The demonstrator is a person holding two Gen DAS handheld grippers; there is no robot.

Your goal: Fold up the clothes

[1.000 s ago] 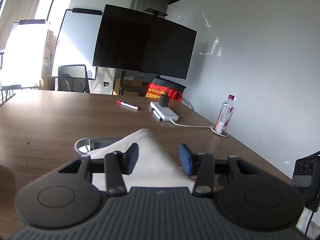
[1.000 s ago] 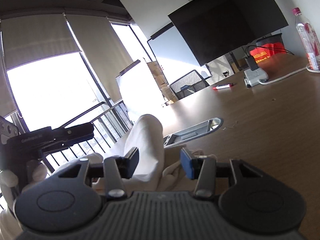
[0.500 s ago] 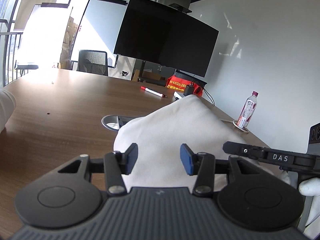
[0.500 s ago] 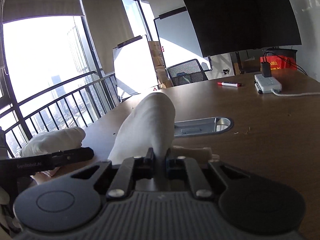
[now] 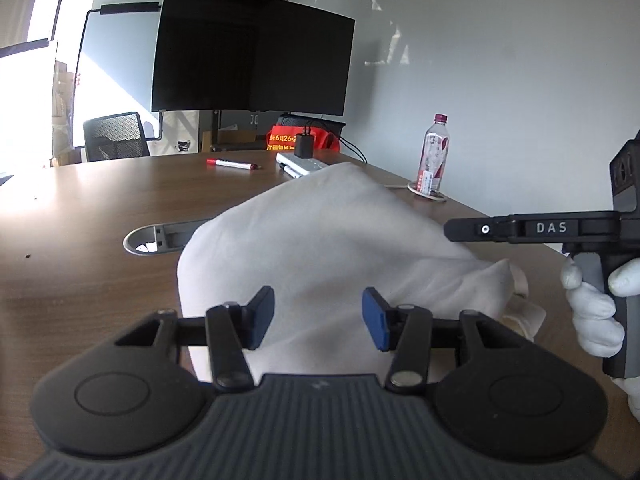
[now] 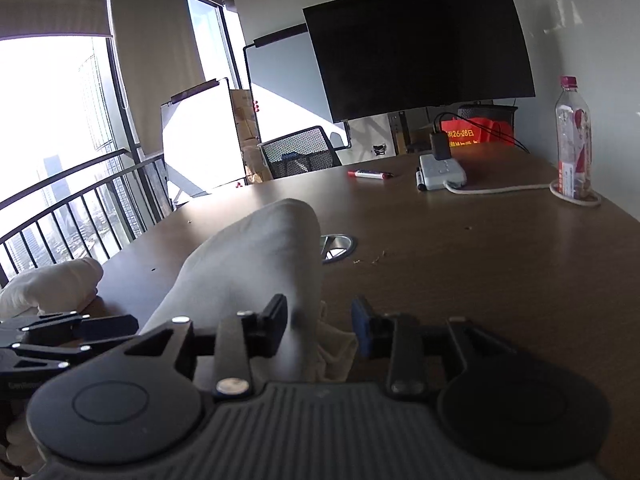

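Left claw (image 5: 318,318): fingers apart, white cloth garment (image 5: 320,240) bulging between them. Right claw (image 6: 320,326): fingers apart, straddling the same garment. Garment is mounded on the brown wooden surface (image 6: 480,248).

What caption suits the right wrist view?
Open right gripper straddles a humped white garment on the brown conference table.

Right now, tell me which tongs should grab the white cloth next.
Right. The right tongs are open with a raised fold of the white cloth between the pads. The left tongs are open over its broad middle.
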